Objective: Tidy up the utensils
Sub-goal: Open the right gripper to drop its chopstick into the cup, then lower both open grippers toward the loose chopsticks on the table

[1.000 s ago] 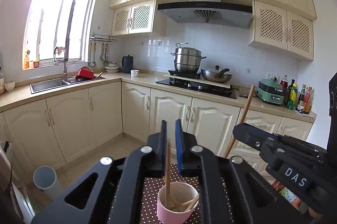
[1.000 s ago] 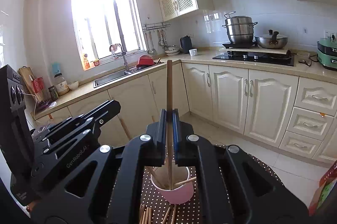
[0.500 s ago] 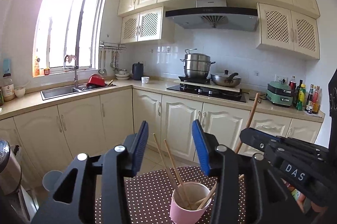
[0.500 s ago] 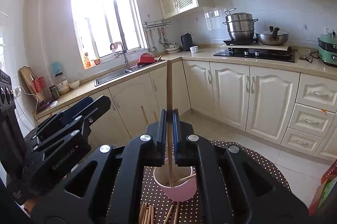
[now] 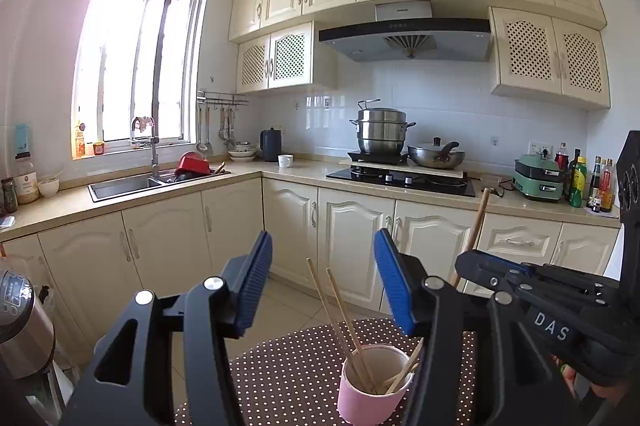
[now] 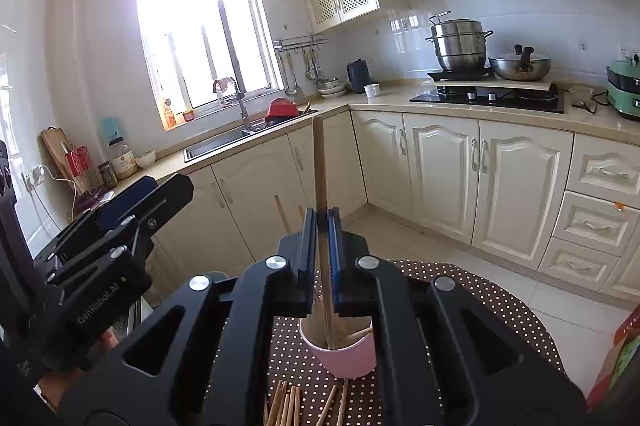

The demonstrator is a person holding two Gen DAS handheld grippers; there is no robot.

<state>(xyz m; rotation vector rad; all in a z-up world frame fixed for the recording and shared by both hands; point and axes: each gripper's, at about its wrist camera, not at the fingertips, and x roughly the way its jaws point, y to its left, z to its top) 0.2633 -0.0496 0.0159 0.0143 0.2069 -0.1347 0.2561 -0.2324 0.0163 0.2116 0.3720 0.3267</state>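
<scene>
Cup on the worktop, sticks inside

I see the cup holding chopsticks, loose chopsticks near it on the worktop.

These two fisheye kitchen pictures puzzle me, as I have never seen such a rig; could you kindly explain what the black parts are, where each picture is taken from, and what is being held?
No robot here: a person holds a two-finger gripper in each hand, with a camera on each that looks forward along its fingers. One picture comes from the left gripper, the other from the right gripper. The black frames with blue pads are the grippers themselves; each view also catches the other gripper at its side. Below them is a table with a brown polka-dot tablecloth. On it stands a pink cup with wooden chopsticks in it, and more loose chopsticks lie beside the cup. The right gripper is shut on one upright chopstick above the cup. The left gripper's jaws are opening, with nothing pressed between them.
</scene>
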